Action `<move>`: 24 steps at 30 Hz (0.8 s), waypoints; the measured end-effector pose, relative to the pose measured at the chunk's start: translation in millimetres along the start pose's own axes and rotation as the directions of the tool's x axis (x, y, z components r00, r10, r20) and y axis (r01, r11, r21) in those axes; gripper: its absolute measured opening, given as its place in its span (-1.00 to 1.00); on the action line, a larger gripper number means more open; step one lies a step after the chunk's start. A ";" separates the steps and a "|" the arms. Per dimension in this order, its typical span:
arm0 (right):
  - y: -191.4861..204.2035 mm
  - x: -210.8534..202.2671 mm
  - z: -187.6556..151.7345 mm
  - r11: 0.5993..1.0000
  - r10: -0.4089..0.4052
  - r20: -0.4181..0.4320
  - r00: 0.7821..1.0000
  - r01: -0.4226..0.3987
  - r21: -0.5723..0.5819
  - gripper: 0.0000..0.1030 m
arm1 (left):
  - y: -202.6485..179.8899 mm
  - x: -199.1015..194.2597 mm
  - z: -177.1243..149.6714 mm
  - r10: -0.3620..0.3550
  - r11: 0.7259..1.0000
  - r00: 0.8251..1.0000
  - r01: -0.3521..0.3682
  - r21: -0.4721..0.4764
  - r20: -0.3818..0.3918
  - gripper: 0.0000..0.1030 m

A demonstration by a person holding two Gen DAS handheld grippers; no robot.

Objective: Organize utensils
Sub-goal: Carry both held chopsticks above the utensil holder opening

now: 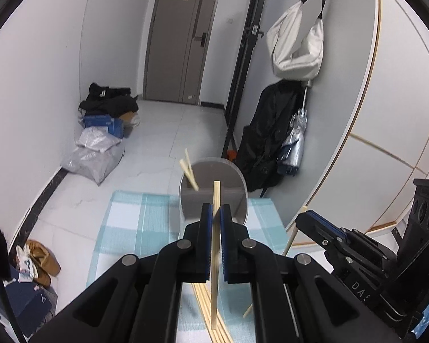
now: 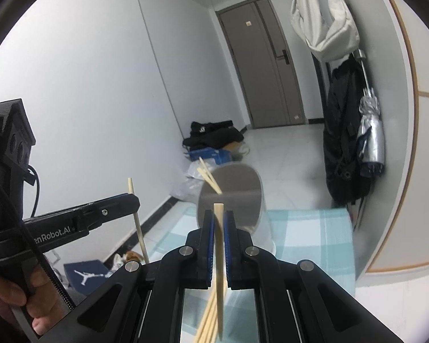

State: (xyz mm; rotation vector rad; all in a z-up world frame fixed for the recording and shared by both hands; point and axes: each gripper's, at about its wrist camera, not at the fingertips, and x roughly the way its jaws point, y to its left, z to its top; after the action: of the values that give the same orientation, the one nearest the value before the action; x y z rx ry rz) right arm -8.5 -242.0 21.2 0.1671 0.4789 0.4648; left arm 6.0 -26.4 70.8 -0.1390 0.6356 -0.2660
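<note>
My left gripper (image 1: pixel 216 210) is shut on a wooden chopstick (image 1: pixel 214 257), held upright just short of a white cylindrical holder (image 1: pixel 214 197). Two chopsticks (image 1: pixel 189 170) lean in the holder's left side. My right gripper (image 2: pixel 219 217) is shut on another chopstick (image 2: pixel 219 263), also upright before the holder (image 2: pixel 231 197). Each gripper shows from the side in the other's view, the right one (image 1: pixel 303 220) and the left one (image 2: pixel 131 198), each with its chopstick. Several loose chopsticks (image 1: pixel 211 314) lie on the cloth below, also in the right wrist view (image 2: pixel 207 317).
The holder stands on a table with a blue-and-white checked cloth (image 1: pixel 134 220). Beyond are a tiled floor, bags and boxes (image 1: pixel 97 148) by the left wall, shoes (image 1: pixel 43 260), a door (image 1: pixel 183 37), and hanging bags and an umbrella (image 1: pixel 294 131) at right.
</note>
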 end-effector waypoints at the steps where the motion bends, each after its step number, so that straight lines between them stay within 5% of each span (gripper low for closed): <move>1: 0.2 -1.5 3.1 1.000 0.003 0.006 1.000 -0.003 -0.003 -0.89 | -0.7 -2.5 6.3 -0.004 1.000 1.000 0.004 0.001 0.012 -0.96; 11: 4.9 2.7 61.0 0.998 0.043 0.061 0.997 -0.040 -0.046 -0.89 | -1.6 -7.1 62.0 -0.029 0.999 0.991 0.033 -0.026 0.130 -0.96; 24: -0.4 43.7 138.6 0.991 0.078 0.112 0.991 -0.066 -0.113 -0.89 | 11.6 35.3 113.4 -0.074 0.995 0.982 0.086 -0.060 0.172 -0.96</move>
State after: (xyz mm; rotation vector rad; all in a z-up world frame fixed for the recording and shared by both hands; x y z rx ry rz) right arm 92.4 -228.5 124.9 0.1059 0.3332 0.5475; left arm 103.9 -20.1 138.7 -0.2494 0.4706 -0.3071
